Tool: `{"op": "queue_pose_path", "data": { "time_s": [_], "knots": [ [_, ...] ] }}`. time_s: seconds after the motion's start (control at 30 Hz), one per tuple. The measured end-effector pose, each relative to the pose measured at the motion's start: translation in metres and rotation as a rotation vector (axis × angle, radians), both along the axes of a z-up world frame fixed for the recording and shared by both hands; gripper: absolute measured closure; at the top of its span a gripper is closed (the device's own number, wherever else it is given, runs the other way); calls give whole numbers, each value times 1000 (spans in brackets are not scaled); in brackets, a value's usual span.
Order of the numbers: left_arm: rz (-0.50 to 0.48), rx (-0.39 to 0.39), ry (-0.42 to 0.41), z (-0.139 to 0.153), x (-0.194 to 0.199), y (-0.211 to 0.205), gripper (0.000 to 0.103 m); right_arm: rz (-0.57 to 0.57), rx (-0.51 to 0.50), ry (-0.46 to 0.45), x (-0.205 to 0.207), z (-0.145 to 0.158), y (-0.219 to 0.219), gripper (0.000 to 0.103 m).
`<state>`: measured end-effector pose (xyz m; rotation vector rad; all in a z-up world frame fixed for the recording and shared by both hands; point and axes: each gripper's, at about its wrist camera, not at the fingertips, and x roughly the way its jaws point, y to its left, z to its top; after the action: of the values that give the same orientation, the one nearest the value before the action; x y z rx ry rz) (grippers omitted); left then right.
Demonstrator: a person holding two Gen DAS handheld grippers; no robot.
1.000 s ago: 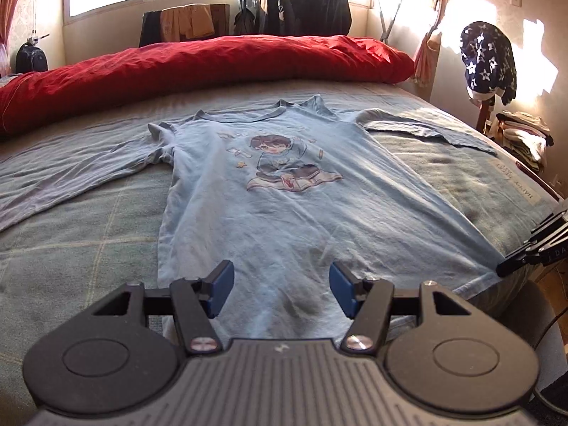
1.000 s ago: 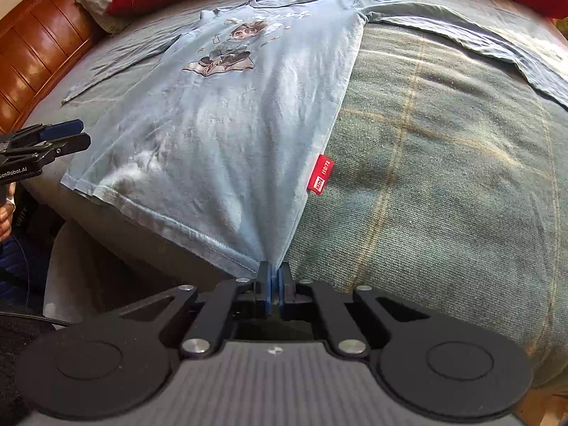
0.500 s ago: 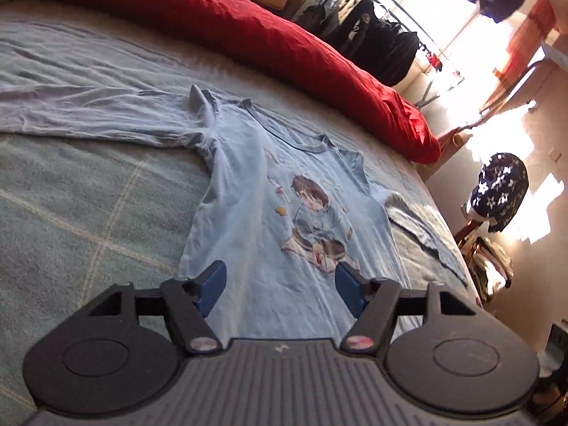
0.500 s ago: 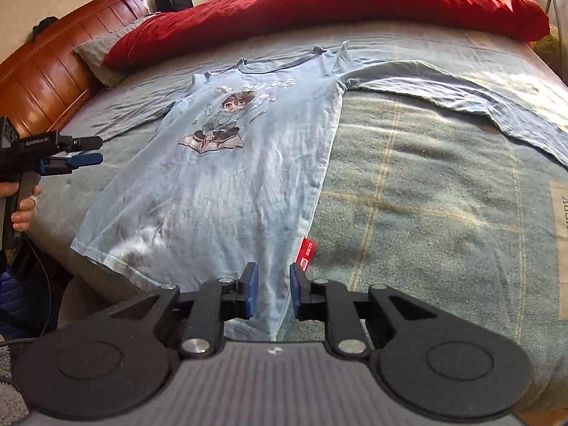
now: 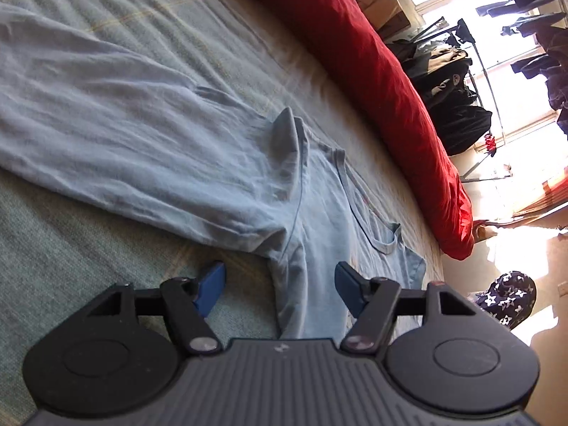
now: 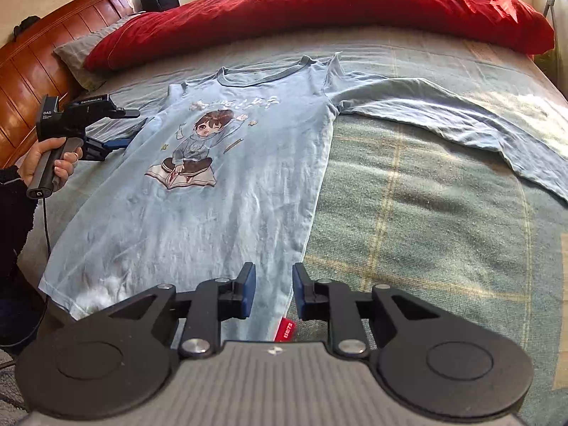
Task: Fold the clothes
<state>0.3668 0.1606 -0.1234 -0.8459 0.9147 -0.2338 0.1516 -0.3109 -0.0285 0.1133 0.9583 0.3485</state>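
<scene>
A light blue long-sleeved shirt with a cartoon print lies spread face up on the bed, both sleeves stretched out sideways. My left gripper is open just above the shirt's left armpit, where the sleeve meets the body; its pads do not touch the cloth. In the right wrist view that same left gripper shows at the shirt's left side, held by a hand. My right gripper hovers over the shirt's lower right side seam near a red label; its jaws are opening and pinch nothing.
A red duvet is bunched along the far side of the green checked bedspread. A wooden headboard stands at the left. Dark clothes hang on a rack by the window, and a star-patterned garment hangs beyond the bed.
My right gripper let go of the shirt's hem corner, opened and drew back. My left gripper swung from the hem to the left armpit, rolling sideways and coming lower.
</scene>
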Motion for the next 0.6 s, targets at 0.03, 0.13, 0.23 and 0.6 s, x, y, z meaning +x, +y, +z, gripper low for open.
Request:
{"op": "queue_pose_path", "data": {
  "time_s": [0.03, 0.13, 0.23, 0.6],
  "knots": [
    [3, 1, -5, -1, 3, -1, 36, -3, 2, -1, 3, -1, 0, 78],
    [22, 12, -31, -4, 9, -3, 44, 0, 8, 2, 11, -6, 3, 78],
    [36, 106, -34, -2, 11, -5, 97, 4, 11, 6, 16, -10, 6, 77],
    [87, 259, -49, 23, 26, 20, 101, -12, 14, 31, 19, -18, 6, 73]
  ]
}}
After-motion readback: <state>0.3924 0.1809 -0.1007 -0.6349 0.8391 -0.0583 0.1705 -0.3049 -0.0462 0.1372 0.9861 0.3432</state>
